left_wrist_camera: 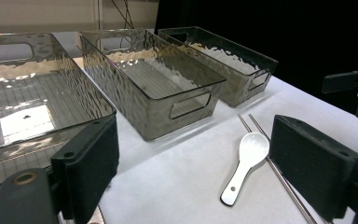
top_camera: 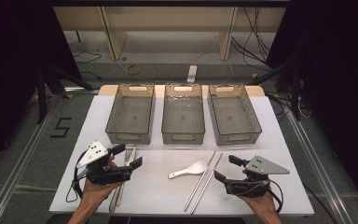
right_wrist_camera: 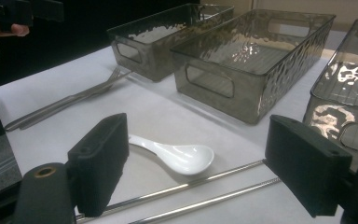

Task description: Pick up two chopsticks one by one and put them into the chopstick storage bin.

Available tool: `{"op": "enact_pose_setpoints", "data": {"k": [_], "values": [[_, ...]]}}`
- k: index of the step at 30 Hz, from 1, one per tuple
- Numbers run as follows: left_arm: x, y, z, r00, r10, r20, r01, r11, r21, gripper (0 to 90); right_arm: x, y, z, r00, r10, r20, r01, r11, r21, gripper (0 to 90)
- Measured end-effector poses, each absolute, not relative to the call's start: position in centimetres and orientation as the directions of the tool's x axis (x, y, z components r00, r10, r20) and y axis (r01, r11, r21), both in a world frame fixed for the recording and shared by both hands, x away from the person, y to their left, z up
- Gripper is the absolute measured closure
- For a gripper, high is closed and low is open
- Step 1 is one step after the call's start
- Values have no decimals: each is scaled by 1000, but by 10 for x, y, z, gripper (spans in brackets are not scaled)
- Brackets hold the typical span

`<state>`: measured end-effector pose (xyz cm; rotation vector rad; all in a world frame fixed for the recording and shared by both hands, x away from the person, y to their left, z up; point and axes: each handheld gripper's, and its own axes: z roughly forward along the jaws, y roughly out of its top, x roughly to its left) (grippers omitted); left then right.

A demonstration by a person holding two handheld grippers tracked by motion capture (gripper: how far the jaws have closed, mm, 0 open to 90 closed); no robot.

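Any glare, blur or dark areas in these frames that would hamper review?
High view: dim and soft, black surroundings, white table evenly lit. Left gripper view: glare patch in the nearest bin. Right gripper view: bright reflections on the bin walls; spoon sharp.

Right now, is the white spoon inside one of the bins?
No, the white spoon lies on the table beside the chopsticks.

Three clear plastic bins stand in a row along the far edge of the white tabletop (top_camera: 270, 140): the left bin (top_camera: 131, 114), the middle bin (top_camera: 182, 114) and the right bin (top_camera: 234, 115). Toward the near edge lie one white spoon (top_camera: 189, 169) and two metal chopsticks (top_camera: 203, 181). Near the near left corner lie forks (top_camera: 127, 161); their number cannot be told.
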<state>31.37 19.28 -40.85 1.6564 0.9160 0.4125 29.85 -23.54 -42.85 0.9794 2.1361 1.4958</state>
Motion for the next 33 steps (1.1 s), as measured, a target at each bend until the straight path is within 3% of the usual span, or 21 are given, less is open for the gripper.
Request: {"op": "enact_pose_setpoints", "data": {"k": [6, 16, 24, 33], "values": [[313, 192, -408, 637, 746, -195, 353, -57, 934, 153, 301, -236, -425, -715, 696, 75, 337, 247, 908, 224], [314, 191, -409, 638, 746, -191, 356, -66, 932, 153, 314, -232, -400, -825, 561, -72, 283, 519, 807, 217], [315, 193, -409, 633, 750, -190, 355, -64, 933, 153, 333, -211, -393, -898, 422, -123, 233, 694, 681, 217], [315, 192, -409, 635, 750, -184, 353, -70, 933, 153, 346, -182, -416, -952, 273, -138, 171, 850, 498, 244]]}}
